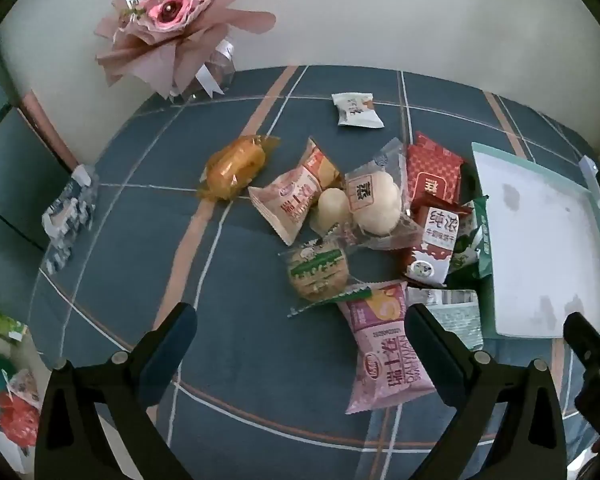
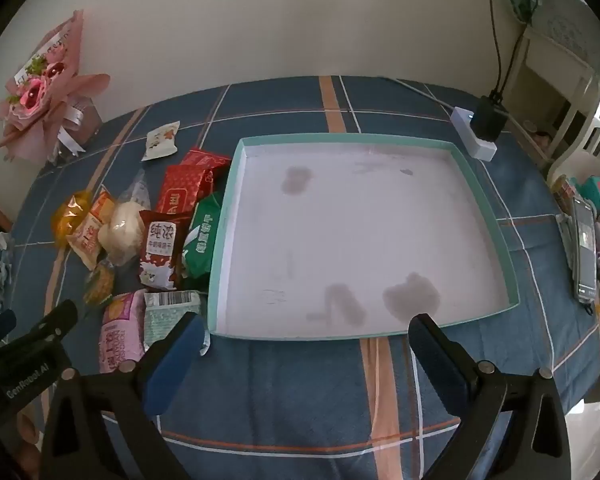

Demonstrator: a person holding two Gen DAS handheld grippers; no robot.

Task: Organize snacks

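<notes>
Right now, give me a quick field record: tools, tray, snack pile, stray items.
left tool: open, holds nothing, over the pink packet
right tool: open, holds nothing, at the tray's near edge
tray: teal rim, white stained floor, no snacks in it
snack pile: on the tablecloth, left of the tray
stray packet: small white one, apart from the pile, toward the wall
bouquet: far left corner
</notes>
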